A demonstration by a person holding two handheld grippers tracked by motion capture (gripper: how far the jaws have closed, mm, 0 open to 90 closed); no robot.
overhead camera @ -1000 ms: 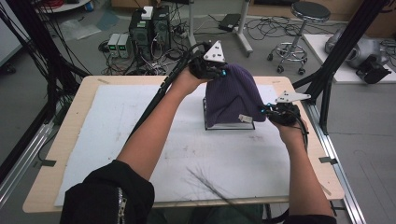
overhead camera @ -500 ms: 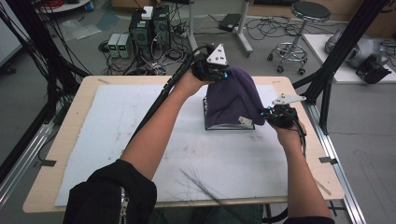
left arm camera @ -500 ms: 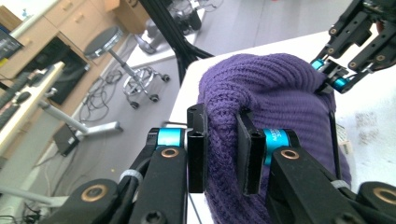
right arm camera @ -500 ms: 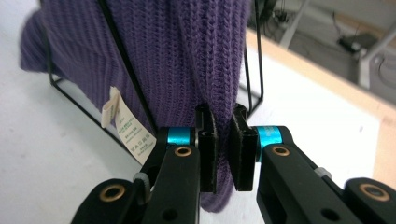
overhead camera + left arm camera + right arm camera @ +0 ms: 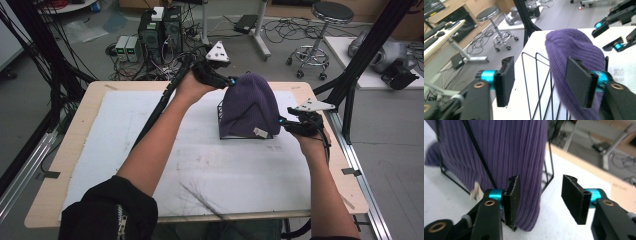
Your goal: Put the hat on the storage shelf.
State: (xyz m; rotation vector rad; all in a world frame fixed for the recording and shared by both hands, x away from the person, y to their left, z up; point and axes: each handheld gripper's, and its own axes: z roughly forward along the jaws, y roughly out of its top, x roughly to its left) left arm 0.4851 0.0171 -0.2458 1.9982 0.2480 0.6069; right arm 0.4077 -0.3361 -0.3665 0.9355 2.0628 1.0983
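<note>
1. Purple knit beanie [image 5: 250, 105] is draped over a black wire rack [image 5: 220, 114], which stands on the white sheet [image 5: 200, 165] covering the wooden counter [image 5: 80, 125], right of centre and toward the far edge.
2. High view: beanie covers most of the rack; only the rack's left wires and bottom frame show. A small pale tag [image 5: 259, 132] sits at the beanie's lower hem, on the near side.
3. Left claw [image 5: 226, 82]: up at the beanie's far-left top, arm reaching across the counter. In the left gripper view its jaws are spread wide, nothing between the pads; rack wires [image 5: 541, 82] and beanie [image 5: 574, 50] sit just beyond them. One pad overlaps the knit in the frame, but I cannot tell if it touches.
4. Right claw [image 5: 284, 122]: at the beanie's lower right edge, close to the rack's near right corner. In the right gripper view the jaws are spread and hold nothing. Beanie fabric [image 5: 509, 152] hangs right in front of the left-hand pad, rack wire [image 5: 477, 157] running diagonally across it, tag [image 5: 476, 191] just beside that jaw.
5. Right claw also shows in the left gripper view, top right [image 5: 610, 36], jaws apart, beyond the beanie.
6. Background: stool [image 5: 320, 30], computer boxes [image 5: 160, 30] and loose cables on the floor behind the counter.
</note>
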